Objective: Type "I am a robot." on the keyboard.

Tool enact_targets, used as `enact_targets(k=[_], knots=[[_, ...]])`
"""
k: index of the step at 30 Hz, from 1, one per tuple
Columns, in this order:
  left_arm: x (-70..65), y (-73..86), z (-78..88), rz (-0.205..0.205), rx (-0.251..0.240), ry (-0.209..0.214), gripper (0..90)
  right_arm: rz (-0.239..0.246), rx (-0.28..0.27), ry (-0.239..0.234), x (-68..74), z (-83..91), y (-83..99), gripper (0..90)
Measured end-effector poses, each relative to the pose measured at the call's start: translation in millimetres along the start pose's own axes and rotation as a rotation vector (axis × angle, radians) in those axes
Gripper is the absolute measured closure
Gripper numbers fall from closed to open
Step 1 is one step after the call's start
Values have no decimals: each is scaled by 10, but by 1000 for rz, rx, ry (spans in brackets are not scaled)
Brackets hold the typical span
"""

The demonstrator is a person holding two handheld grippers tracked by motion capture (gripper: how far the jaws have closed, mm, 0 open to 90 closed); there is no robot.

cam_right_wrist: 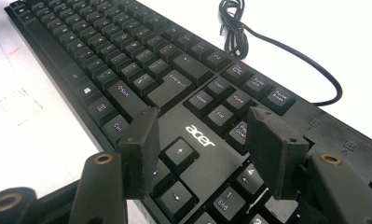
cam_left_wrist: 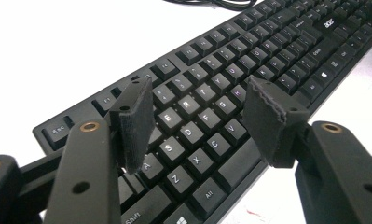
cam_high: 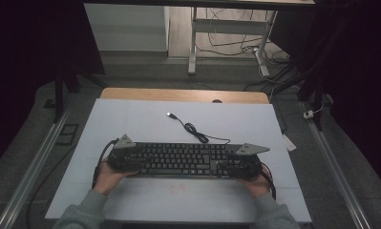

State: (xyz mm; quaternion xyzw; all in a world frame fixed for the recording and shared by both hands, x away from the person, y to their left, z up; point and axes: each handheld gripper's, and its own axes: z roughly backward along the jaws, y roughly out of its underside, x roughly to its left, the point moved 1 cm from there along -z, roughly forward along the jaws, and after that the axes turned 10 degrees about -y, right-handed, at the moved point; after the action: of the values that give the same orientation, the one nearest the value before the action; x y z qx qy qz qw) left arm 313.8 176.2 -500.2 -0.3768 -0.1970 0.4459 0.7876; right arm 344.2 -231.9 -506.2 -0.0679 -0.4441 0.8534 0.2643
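Observation:
A black Acer keyboard (cam_high: pixel 183 157) lies flat on the white board (cam_high: pixel 131 119), and its cable (cam_high: pixel 195 130) curls away to a loose USB plug (cam_high: pixel 170 115). My left gripper (cam_high: pixel 134 162) hovers over the keyboard's left end. In the left gripper view its jaws (cam_left_wrist: pixel 197 91) stand open above the letter keys (cam_left_wrist: pixel 193 126), with nothing between the pads. My right gripper (cam_high: pixel 232 166) is over the keyboard's right end. In the right gripper view it (cam_right_wrist: pixel 202 116) stands open above the arrow keys and the logo (cam_right_wrist: pixel 200 135), gripping nothing.
A wooden table edge (cam_high: pixel 178 94) shows beyond the board. Behind it stand a white desk frame (cam_high: pixel 193 43) and tangled floor cables (cam_high: pixel 269 57). Metal rails (cam_high: pixel 35 162) run along the floor on both sides. A faint red mark (cam_high: pixel 178 187) sits near the board's front.

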Motion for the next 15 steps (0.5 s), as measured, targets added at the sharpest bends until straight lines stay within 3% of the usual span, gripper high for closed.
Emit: enact_targets(k=[7, 15], knots=[[83, 8, 21, 24, 5, -22, 431, 0, -4, -2, -1, 1, -1, 449], [168, 38, 30, 18, 25, -58, 480, 0, 1, 1, -1, -1, 0, 449]])
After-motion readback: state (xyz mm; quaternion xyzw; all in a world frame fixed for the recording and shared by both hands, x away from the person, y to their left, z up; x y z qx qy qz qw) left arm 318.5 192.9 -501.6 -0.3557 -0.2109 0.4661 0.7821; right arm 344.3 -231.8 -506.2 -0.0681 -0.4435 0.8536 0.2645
